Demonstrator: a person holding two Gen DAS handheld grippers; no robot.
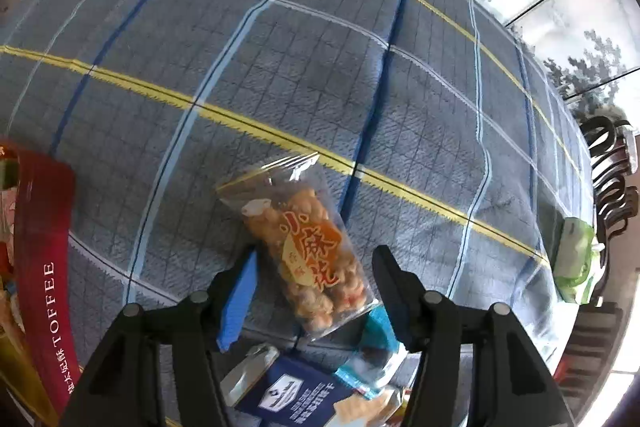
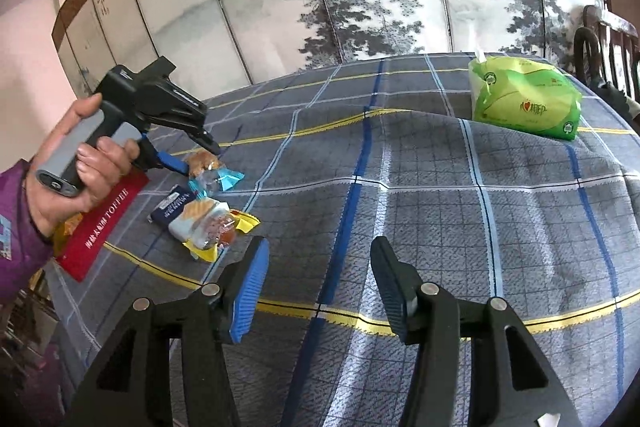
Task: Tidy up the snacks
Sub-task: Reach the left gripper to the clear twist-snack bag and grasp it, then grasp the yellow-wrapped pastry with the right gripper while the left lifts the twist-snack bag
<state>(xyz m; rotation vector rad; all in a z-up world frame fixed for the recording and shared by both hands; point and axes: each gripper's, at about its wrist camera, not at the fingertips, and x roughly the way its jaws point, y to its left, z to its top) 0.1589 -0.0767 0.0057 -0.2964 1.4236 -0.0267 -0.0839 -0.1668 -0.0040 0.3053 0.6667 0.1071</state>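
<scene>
Snack bag [image 1: 306,247] of fried twists lies between the spread left tool [image 1: 316,283]; right tool [image 2: 318,287] spread, empty.

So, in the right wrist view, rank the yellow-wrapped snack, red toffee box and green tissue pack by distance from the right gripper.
1. Yellow-wrapped snack, just left of the right gripper.
2. Red toffee box, farther left.
3. Green tissue pack, far right corner.

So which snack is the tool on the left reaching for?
On the blue checked tablecloth, look beside the red toffee box. The clear plastic bag of golden fried twists lies between the open left tool. Only it is see-through with red characters.
</scene>
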